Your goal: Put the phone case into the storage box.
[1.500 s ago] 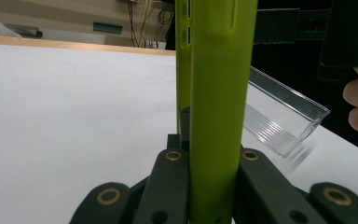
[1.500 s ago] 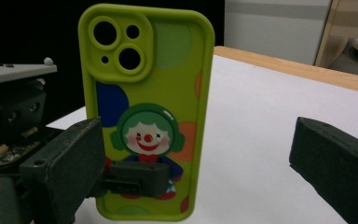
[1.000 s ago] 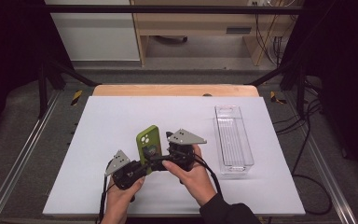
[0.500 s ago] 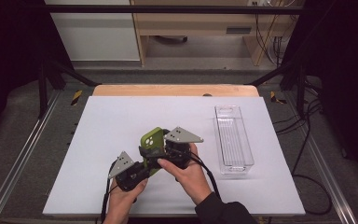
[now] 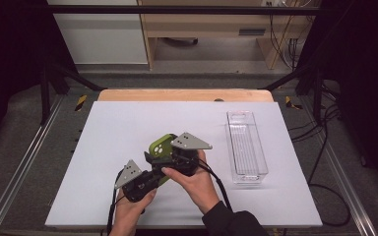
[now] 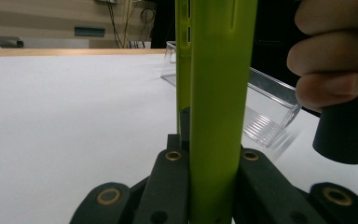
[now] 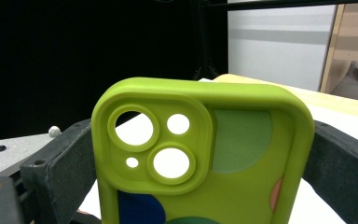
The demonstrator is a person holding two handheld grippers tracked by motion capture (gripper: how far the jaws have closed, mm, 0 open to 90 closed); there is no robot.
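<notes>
- The left gripper (image 5: 150, 179) was clamped on the green phone case (image 5: 161, 147), its two black jaws pressed against the case's flat faces, as the left gripper view showed with the case (image 6: 216, 107) seen edge-on between them.
- The right gripper (image 5: 170, 156) was also closed on the case: in the right gripper view its jaws pinched the two long sides of the case (image 7: 200, 158) just below the camera cut-out.
- The case was therefore held off the table (image 5: 128, 123) by both tools at once, near the table's front middle, camera end pointing away from the person.
- Compared with a second earlier, the case had tipped over: it then stood nearly upright between the grippers, and now it lay low and slanted, with the left gripper drawn back toward the person and the right one riding over it.
- That change suggested a re-grip or a turning of the case in the air, probably to ready it for setting down.
- The clear tray (image 5: 246, 147) stood well apart to the right, empty as far as could be seen, and looked the likely place for the case.
- The right hand (image 5: 197, 184) wrapped its gripper's handle, and its fingers (image 6: 331, 56) showed close beside the case in the left gripper view.
</notes>
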